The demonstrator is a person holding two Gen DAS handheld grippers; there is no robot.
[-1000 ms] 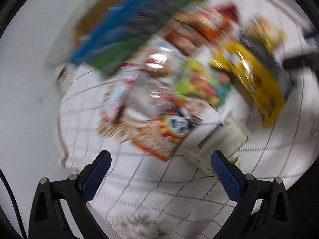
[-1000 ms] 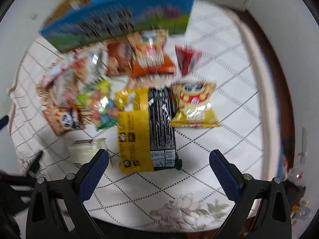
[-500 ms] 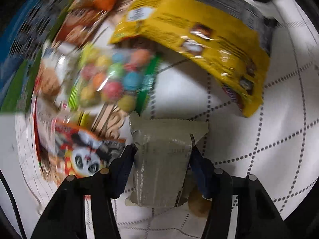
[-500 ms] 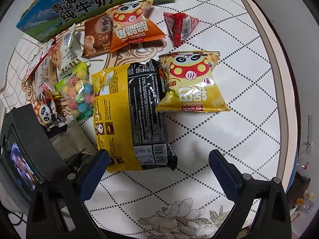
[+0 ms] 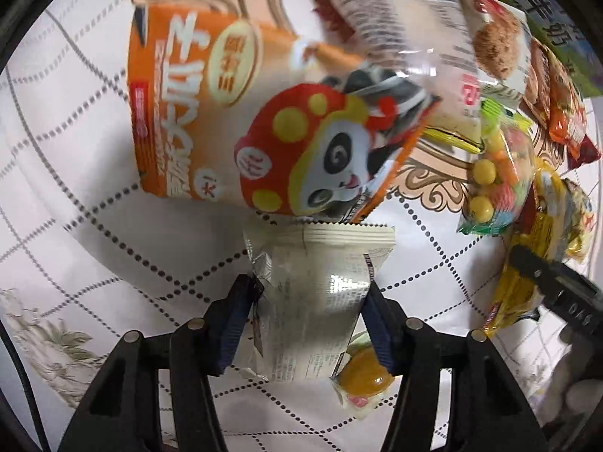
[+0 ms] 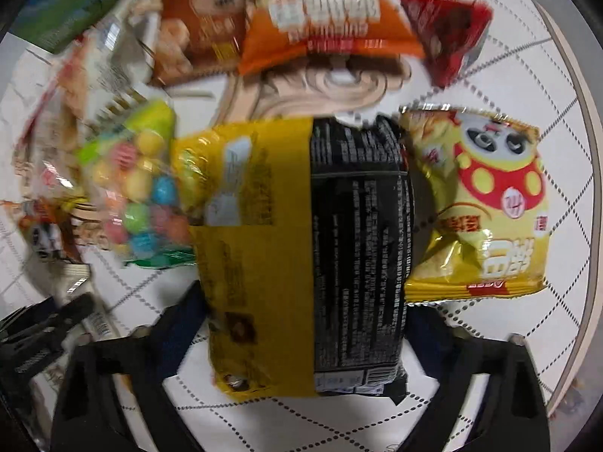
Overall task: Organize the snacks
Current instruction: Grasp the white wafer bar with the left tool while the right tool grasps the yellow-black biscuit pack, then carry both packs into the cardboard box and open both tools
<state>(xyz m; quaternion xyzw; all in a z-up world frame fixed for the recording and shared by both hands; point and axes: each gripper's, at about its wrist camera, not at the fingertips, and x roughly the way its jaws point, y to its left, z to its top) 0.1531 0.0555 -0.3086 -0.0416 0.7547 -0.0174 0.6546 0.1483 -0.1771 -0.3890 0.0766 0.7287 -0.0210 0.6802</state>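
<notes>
My left gripper [image 5: 307, 297] is shut on a pale silver snack packet [image 5: 312, 293], held just above the tablecloth. An orange panda snack bag [image 5: 241, 113] lies right in front of it. My right gripper [image 6: 305, 309] straddles the near end of a big yellow and black bag [image 6: 305, 248]; its blue pads sit at both sides of the bag, and contact is hidden. A yellow panda chips bag [image 6: 486, 207] lies to its right. A clear bag of coloured candy balls [image 6: 135, 192] lies to its left.
Farther back lie an orange bag [image 6: 324, 26], a brown bag [image 6: 203, 26] and a red triangular packet [image 6: 448, 30]. A blue and green milk carton box [image 5: 546, 19] stands at the back. The round table's rim [image 6: 588, 226] curves on the right. The other gripper [image 5: 554, 286] shows at the right.
My left gripper has lifted and turned with the pale packet toward the orange panda bag. My right gripper has moved forward and now straddles the yellow and black bag.
</notes>
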